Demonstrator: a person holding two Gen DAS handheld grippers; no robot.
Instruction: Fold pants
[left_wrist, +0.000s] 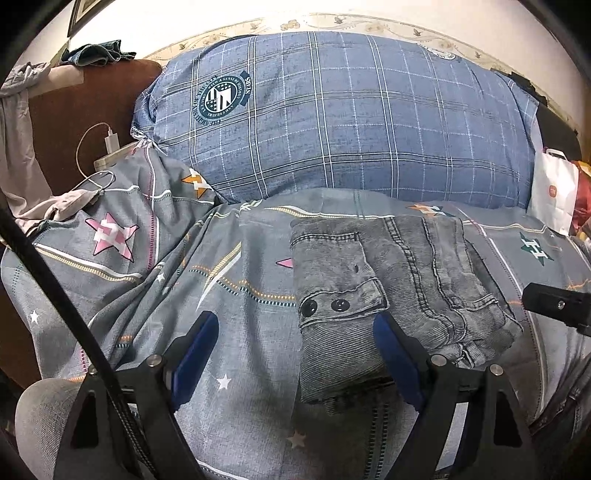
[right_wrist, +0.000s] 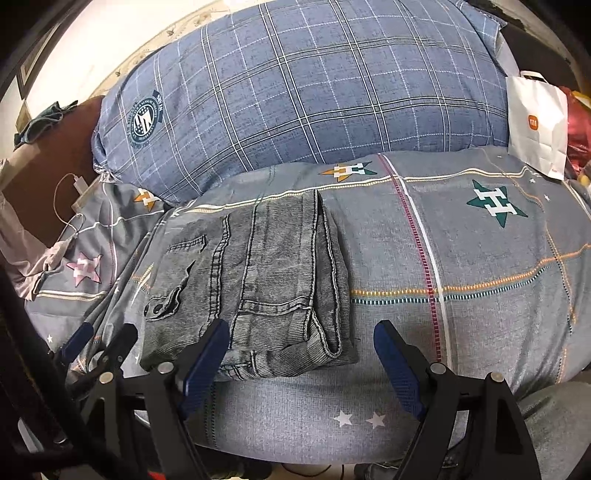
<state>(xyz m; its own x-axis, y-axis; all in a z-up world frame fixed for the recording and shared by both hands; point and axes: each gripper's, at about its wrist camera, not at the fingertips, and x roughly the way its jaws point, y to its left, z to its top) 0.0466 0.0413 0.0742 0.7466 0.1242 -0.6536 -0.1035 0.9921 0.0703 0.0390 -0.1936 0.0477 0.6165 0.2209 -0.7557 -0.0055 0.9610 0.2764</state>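
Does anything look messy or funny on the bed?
A little. The folded pants are not quite tidy: the lower layer sticks out past the top one at the near edge, so the edges do not line up. Both grippers, left and right, are open and hold nothing.

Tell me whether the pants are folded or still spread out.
Folded. The grey pants lie as a compact layered bundle on the bedspread, pocket flap on top, both grippers open and clear of them.

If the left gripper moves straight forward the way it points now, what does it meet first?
Probably the folded grey denim pants, whose near edge lies just ahead between the open left gripper fingers. Depth is unclear, so it might pass just above them.
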